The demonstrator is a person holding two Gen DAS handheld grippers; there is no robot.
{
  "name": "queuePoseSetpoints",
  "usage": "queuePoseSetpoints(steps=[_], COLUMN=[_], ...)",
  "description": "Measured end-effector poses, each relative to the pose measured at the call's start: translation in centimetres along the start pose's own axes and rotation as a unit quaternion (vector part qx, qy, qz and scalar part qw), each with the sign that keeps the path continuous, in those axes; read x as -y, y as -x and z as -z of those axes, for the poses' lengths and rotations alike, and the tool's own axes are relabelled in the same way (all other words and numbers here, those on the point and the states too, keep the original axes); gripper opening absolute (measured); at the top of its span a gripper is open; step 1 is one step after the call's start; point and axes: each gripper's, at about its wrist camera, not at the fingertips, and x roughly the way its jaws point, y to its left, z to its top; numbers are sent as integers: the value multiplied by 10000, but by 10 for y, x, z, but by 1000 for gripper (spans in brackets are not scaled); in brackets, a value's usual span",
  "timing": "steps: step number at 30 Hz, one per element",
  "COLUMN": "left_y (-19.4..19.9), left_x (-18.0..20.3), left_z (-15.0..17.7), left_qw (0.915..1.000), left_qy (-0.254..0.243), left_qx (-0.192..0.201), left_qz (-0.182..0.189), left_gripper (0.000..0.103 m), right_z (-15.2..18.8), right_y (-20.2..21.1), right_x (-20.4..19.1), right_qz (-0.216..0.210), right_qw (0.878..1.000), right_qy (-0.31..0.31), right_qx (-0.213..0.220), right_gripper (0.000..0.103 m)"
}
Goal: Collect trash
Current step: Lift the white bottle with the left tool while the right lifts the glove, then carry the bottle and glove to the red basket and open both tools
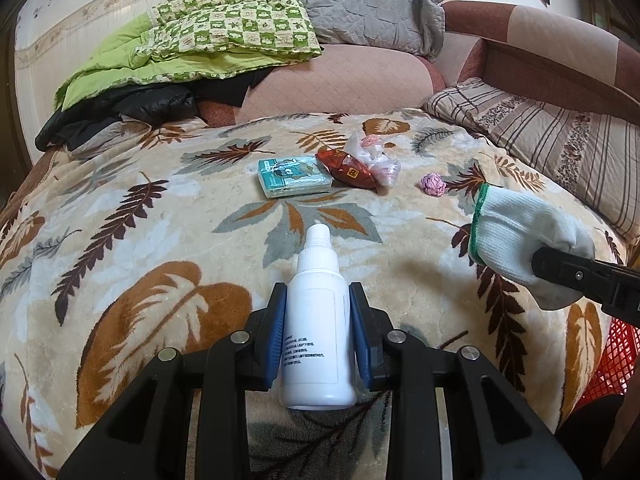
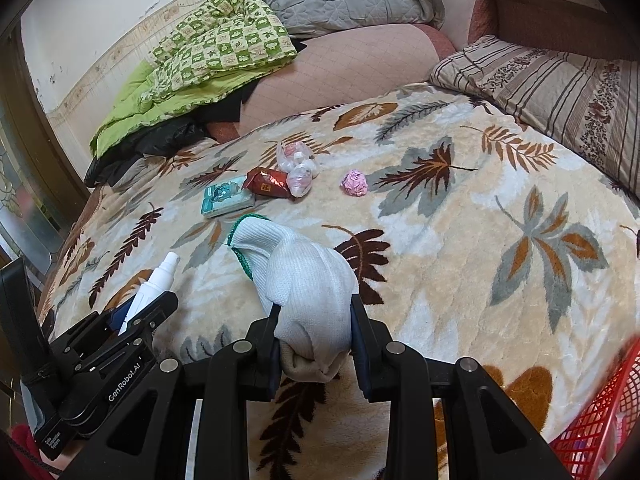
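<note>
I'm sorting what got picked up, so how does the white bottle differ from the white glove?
The white bottle is rigid plastic with printed text; the white glove is soft knit, green-cuffed. The left gripper holds the bottle; the right gripper holds the glove. Both are white.

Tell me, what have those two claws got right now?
Left gripper shut on white bottle. Right gripper shut on white glove. Wrappers left on blanket. Nothing in the way.

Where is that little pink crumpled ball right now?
The pink paper ball lies on the leaf-patterned blanket, just right of the clear plastic bags, apart from them.
</note>
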Motion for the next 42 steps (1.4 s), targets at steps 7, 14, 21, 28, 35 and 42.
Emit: queuePoseSetpoints(steps=[7, 14, 21, 28, 35, 42], left_y=[1, 1, 2, 8, 23, 51], left_x=[2, 4, 6, 15, 27, 70], left_z=[1, 2, 1, 1, -1, -15], left_qw=[10000, 10000, 10000, 9993, 9984, 9941], left_qy=[7, 12, -80, -329, -501, -729], left_qx=[6, 2, 19, 160, 249, 331], left_qz=[-9, -16, -26, -66, 43, 736], left_gripper=[29, 29, 29, 29, 29, 29], right_z=[0, 2, 10, 16, 16, 19], right_y=[4, 16, 32, 44, 59, 108], right_x=[4, 7, 9, 10, 19, 52], right_qz=[33, 48, -71, -66, -15, 158], right_qw=[10000, 9999, 9996, 9994, 9989, 9960], right_qy=[-14, -60, -209, -281, -377, -658], right_qx=[39, 132, 152, 183, 274, 581], right_gripper=[31, 31, 31, 31, 31, 31])
